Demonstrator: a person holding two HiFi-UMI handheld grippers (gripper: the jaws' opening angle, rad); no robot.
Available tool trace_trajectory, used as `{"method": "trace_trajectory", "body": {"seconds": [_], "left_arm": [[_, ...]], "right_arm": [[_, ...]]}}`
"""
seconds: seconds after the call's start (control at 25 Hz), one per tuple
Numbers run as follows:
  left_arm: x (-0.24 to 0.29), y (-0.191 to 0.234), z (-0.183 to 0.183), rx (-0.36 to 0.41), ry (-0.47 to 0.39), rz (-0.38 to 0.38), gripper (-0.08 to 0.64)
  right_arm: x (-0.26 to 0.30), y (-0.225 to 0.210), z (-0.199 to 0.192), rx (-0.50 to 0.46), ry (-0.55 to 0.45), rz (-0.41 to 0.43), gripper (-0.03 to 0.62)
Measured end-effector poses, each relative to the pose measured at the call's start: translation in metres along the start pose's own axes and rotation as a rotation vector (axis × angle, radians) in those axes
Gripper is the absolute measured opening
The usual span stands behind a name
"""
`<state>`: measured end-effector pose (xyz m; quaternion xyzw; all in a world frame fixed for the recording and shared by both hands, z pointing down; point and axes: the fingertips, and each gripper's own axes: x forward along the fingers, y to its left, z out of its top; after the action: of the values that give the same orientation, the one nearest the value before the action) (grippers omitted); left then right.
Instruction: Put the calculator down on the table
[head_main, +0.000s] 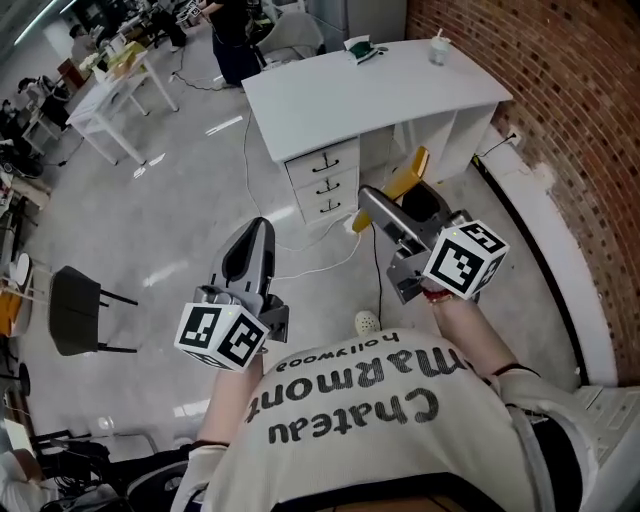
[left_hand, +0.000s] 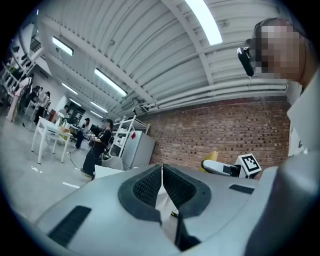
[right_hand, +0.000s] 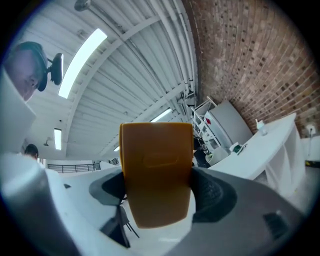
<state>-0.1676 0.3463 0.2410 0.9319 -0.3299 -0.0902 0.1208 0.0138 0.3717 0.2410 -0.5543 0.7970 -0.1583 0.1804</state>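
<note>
I am holding the orange calculator (right_hand: 156, 172) clamped in my right tool (head_main: 392, 210), well short of the white tabletop (head_main: 370, 95), my left tool (head_main: 250, 255) shut and empty, so the whole setting-down is waiting.

The head view looks steeply down over the person to the far desk (head_main: 370, 85). Both gripper views look level along their jaws, the right one close behind the calculator (right_hand: 156, 172). All share the brick wall (head_main: 540, 90).
</note>
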Motion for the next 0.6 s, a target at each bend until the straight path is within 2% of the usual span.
{"method": "trace_trajectory", "body": {"seconds": [0.16,0.36,0.52,0.6], "left_arm": [[0.058,0.016,0.011,0.017,-0.041,0.014,0.012],[0.122,0.025,0.021,0.040,-0.090,0.031,0.012],[0.168,0.027,0.016,0.038,-0.134,0.022,0.012],[0.185,0.026,0.006,0.024,-0.124,0.014,0.009]], "right_arm": [[0.046,-0.036,0.029,0.007,-0.006,0.080,0.394],[0.087,-0.072,0.064,-0.046,-0.016,0.167,0.394],[0.109,-0.102,0.070,-0.084,0.019,0.224,0.394],[0.115,-0.117,0.067,-0.085,0.041,0.227,0.394]]}}
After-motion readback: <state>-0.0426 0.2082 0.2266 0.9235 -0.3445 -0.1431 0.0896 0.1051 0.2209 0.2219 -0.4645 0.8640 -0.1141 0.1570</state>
